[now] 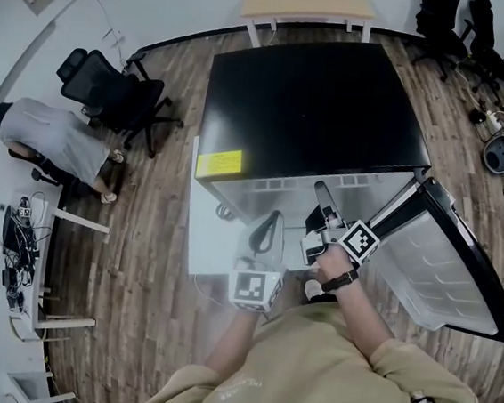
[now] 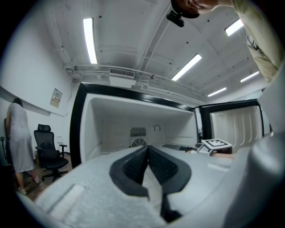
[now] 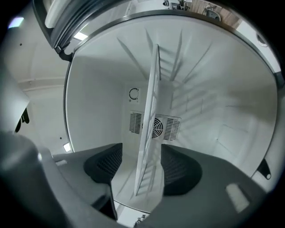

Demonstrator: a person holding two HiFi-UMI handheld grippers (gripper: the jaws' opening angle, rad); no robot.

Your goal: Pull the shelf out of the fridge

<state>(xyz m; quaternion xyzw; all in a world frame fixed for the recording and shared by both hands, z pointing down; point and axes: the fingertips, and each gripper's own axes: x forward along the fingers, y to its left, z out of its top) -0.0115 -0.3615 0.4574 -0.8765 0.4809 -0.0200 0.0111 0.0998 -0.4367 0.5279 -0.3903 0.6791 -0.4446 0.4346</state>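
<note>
Both left hand-held gripper jaws meet, empty; the right hand-held gripper is spread around the shelf edge inside the fridge.

The black fridge top hides the shelf from the head view.

The wood-plank floor carries a black-topped fridge (its door stands open toward the right of the head view). Left of the fridge a black office chair stands near a person. A pale wooden table stands behind the fridge, with more black chairs to its right.
</note>
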